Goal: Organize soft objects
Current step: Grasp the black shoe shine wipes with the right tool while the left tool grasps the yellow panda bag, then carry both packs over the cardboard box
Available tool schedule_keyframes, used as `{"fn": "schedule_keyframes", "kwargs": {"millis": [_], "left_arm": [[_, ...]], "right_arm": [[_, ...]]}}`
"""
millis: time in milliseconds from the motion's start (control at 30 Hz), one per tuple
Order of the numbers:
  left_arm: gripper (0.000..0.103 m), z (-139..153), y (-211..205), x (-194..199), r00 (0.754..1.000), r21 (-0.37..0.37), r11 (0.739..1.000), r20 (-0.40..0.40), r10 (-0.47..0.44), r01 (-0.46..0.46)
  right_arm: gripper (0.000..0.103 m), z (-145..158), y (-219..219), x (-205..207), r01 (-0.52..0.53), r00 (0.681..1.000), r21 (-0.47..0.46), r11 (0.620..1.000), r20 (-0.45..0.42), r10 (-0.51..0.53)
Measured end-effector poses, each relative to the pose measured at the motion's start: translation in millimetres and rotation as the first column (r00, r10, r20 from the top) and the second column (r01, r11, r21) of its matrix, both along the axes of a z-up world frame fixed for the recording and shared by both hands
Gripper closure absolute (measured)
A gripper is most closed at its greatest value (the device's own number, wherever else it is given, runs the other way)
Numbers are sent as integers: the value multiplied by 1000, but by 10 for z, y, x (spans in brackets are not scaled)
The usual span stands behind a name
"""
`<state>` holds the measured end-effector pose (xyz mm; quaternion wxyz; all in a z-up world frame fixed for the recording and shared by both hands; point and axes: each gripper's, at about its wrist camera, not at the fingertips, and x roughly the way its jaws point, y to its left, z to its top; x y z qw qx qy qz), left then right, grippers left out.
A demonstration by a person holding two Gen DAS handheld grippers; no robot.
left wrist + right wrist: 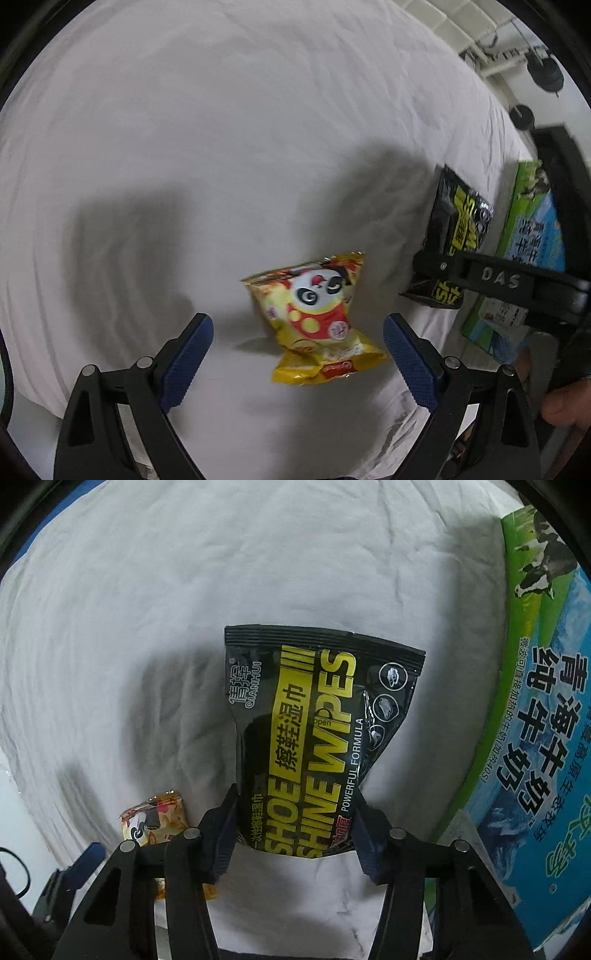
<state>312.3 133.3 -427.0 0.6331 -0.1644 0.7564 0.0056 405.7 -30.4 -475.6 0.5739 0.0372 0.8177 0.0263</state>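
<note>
A yellow and red snack bag (pixel 314 314) with a cartoon panda lies on the white sheet (pixel 221 129). My left gripper (pixel 297 325) points down over it, open, its blue pads (pixel 188 358) standing clear on either side of the bag. A black and yellow shoe wipes pack (pixel 306 720) lies flat on the sheet (pixel 147 609). My right gripper (pixel 295 794) is shut on its near end, the pads pinching both side edges so the pack narrows there. The snack bag (pixel 155 819) shows at the lower left of the right wrist view, partly behind the fingers.
A green and blue milk carton box (pixel 535 720) stands just right of the wipes pack, also seen as the box (pixel 532 229) at the right edge. A person's hand (pixel 561 402) holds the right tool. Tiled floor and dark gear (pixel 543 66) lie beyond the sheet's far right edge.
</note>
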Motion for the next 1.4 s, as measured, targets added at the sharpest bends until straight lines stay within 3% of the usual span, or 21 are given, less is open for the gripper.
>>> {"fn": "schedule_keyframes", "kwargs": {"millis": [300, 333, 567, 833, 1100, 1400], "left_arm": [[10, -366, -268, 140, 994, 53, 994, -47, -96, 98], [20, -392, -289, 141, 993, 69, 991, -46, -109, 113], [44, -329, -281, 138, 993, 137, 983, -9, -121, 121], [52, -208, -223, 138, 994, 154, 983, 36, -104, 98], [53, 257, 72, 96, 989, 191, 979, 109, -96, 74], [53, 1178, 150, -143, 955, 243, 969, 281, -101, 31]], "right_arm": [[46, -10, -85, 247, -11, 999, -9, 1000, -33, 11], [46, -11, -67, 258, -15, 999, -12, 1000, -33, 15], [46, 4, 74, 319, -43, 999, -38, 998, -24, 42], [49, 32, 146, 382, -83, 997, -73, 994, -11, 83], [51, 225, 270, 129, -100, 993, -72, 992, 59, 105], [51, 1021, 270, -126, -127, 971, 21, 992, 208, 120]]}}
